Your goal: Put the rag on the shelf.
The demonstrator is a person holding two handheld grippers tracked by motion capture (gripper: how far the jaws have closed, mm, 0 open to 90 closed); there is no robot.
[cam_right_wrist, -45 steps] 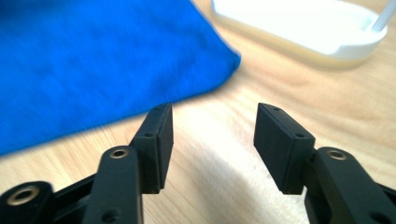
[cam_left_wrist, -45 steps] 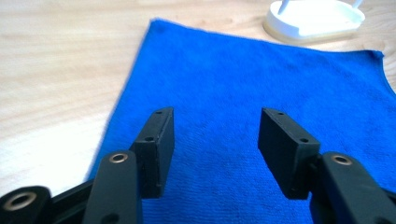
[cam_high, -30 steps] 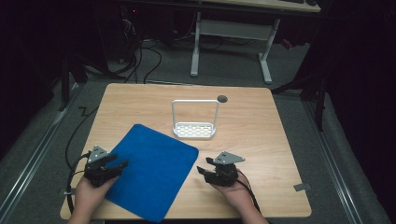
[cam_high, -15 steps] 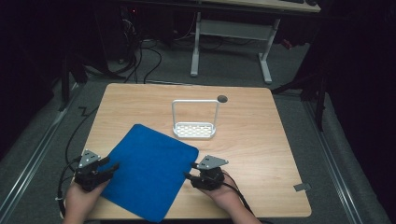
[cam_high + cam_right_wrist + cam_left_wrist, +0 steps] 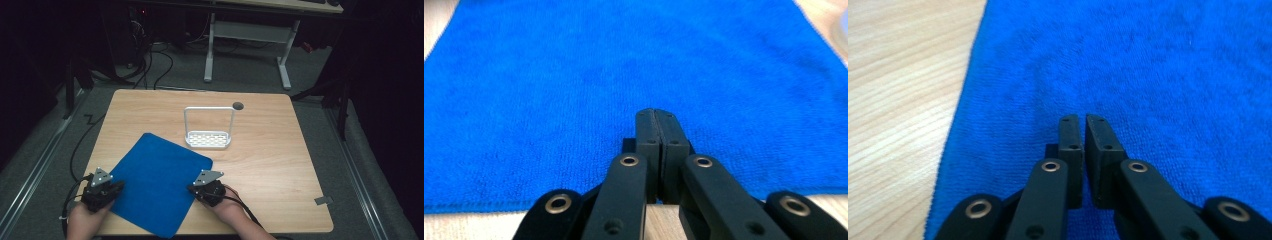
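Blue cloth [image 5: 157, 187], a terry-textured square turned like a diamond, lies flat on the near-left part of the wooden table [image 5: 280, 165], its near corner reaching the table's 6 o'clock edge. Left gripper [image 5: 116, 187], held in the person's left hand [image 5: 85, 222], sits at the cloth's 9 o'clock corner, a grey three-cornered plate on top and a cable trailing off toward 8 o'clock. In the left gripper view, the left gripper [image 5: 1083, 122] points over the cloth [image 5: 1148, 75] with its jaws nearly together, a thin slit between them and nothing visibly between them; bare wood [image 5: 898, 90] lies at 9 o'clock of the cloth's edge. White wire rack [image 5: 208, 131], with a tall hoop handle and a perforated base, stands upright past the cloth's 1 o'clock corner, apart from it, near the table's middle; a dark round hole [image 5: 238, 105] in the tabletop lies just beyond it. Right gripper [image 5: 192, 189], in the right hand [image 5: 235, 212], sits at the cloth's 3 o'clock edge. In the right gripper view, the right gripper [image 5: 657, 116] has its jaws pressed fully together above the cloth's hem [image 5: 499, 206], its tips over the cloth; whether any fabric is pinched cannot be told.
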